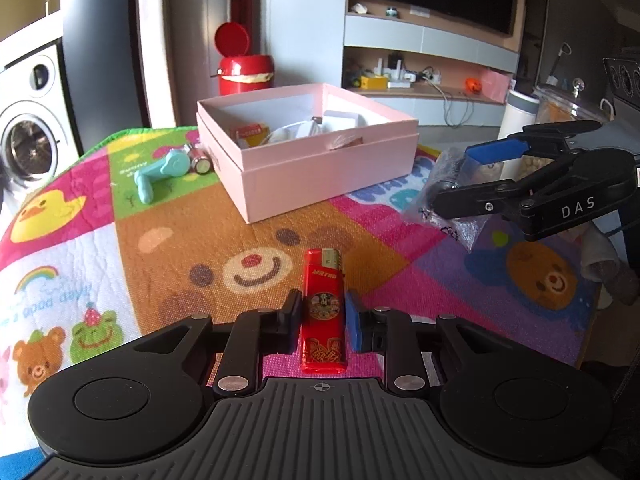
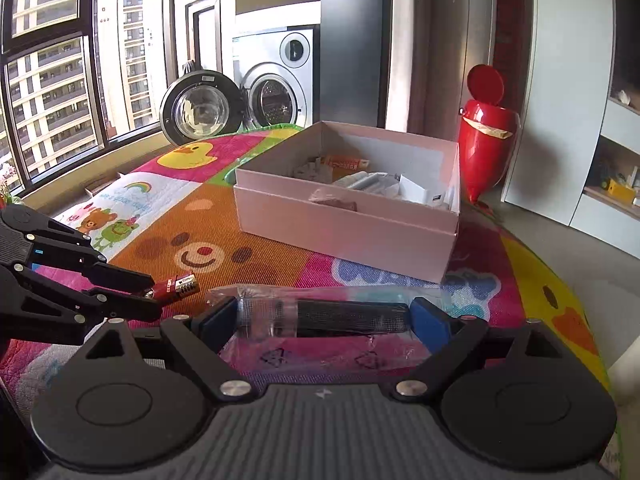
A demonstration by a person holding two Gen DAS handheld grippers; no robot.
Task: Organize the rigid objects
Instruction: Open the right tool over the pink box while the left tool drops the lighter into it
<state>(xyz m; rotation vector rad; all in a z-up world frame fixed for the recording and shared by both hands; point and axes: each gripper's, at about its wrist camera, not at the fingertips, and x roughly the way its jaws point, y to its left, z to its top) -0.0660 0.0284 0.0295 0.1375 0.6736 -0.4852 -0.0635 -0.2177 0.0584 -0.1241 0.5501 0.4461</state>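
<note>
A red lighter (image 1: 323, 280) lies lengthwise between my left gripper's (image 1: 323, 313) fingers, and both pads press on its sides just over the colourful play mat (image 1: 192, 240). In the right wrist view the left gripper (image 2: 154, 294) shows at the left with the lighter (image 2: 176, 285) poking out past its tips. My right gripper (image 2: 320, 314) stands wide, shut end to end on a black cylinder in a clear plastic bag (image 2: 344, 315). From the left wrist view the right gripper (image 1: 454, 178) is at the right with the bag (image 1: 444, 196) crumpled between its fingers.
An open pink box (image 1: 320, 172) (image 2: 344, 228) with several small items stands mid-mat. A teal crank-shaped piece (image 1: 160, 172) and two batteries (image 1: 199, 160) lie left of it. A red bin (image 1: 244, 72), a washing machine (image 2: 276, 92) and a lidded jar (image 1: 560, 108) stand beyond the mat.
</note>
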